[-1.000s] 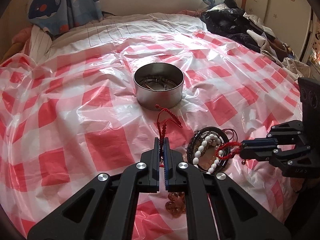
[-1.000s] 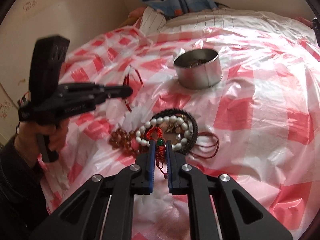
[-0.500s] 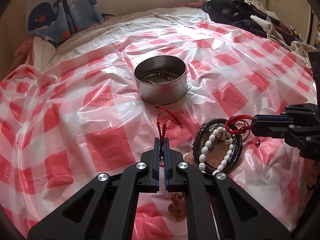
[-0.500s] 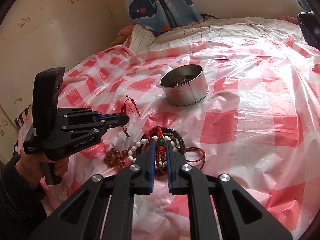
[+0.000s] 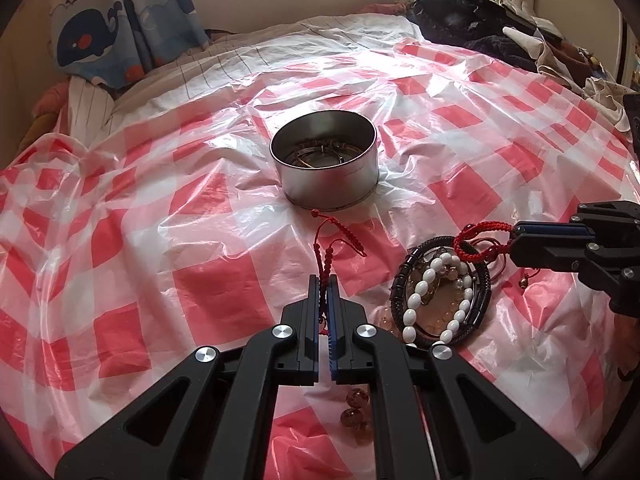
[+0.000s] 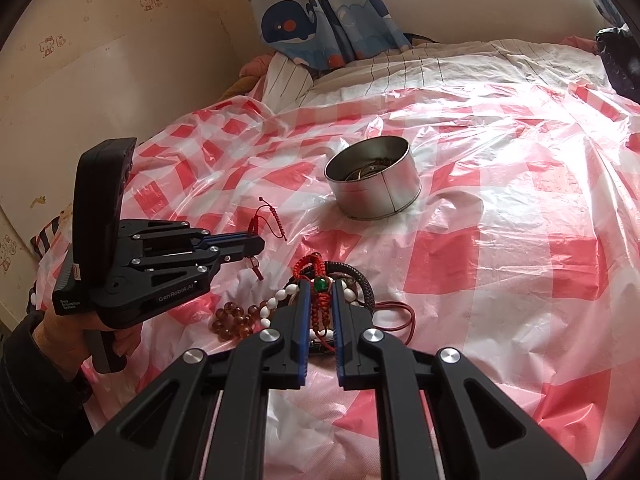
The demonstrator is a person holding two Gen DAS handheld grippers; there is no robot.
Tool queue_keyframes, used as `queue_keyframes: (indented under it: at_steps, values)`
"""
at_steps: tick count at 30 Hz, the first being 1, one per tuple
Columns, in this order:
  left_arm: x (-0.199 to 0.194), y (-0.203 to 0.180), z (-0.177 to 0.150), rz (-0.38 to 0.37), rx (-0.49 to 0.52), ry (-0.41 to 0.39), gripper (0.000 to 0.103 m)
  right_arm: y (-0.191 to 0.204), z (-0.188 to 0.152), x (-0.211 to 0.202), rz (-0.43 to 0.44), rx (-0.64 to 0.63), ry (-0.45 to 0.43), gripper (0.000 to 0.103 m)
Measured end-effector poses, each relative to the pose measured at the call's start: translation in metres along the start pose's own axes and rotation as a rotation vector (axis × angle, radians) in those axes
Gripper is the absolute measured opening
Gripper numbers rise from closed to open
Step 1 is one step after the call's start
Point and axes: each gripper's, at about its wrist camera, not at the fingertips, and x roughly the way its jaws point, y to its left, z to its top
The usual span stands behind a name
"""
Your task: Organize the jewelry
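place: home bedroom | evidence: bed (image 5: 280,52), whale curtain (image 6: 312,12), cartoon wallpaper (image 6: 100,20)

tin (image 5: 328,176): smooth brushed metal
sheet (image 5: 160,240): glossy, crinkled plastic
bracelet (image 5: 480,236): braided red cord
beads (image 5: 420,296): glossy white

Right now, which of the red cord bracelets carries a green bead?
The red braided bracelet in the right hand-held gripper; the left one's thin red cord bracelet shows none.

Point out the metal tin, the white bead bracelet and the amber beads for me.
metal tin (image 5: 332,184): left wrist view, outer front wall.
white bead bracelet (image 5: 416,300): left wrist view, a bead on its left side.
amber beads (image 6: 234,320): right wrist view, middle of the cluster.
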Motion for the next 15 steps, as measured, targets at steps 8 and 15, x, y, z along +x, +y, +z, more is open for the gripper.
queue_keyframes:
  at_steps: [8,15]
  values:
    - [0.0004,0.0012,0.0010,0.001,-0.005,-0.002,0.003,0.0008,0.0008,-0.0009,-0.002,-0.001,-0.007,0.011]
    - [-0.0050,0.0076,0.0073,-0.032,-0.049,-0.036,0.003,0.0029,0.0097,-0.0057,-0.018,-0.007,-0.073,0.011]
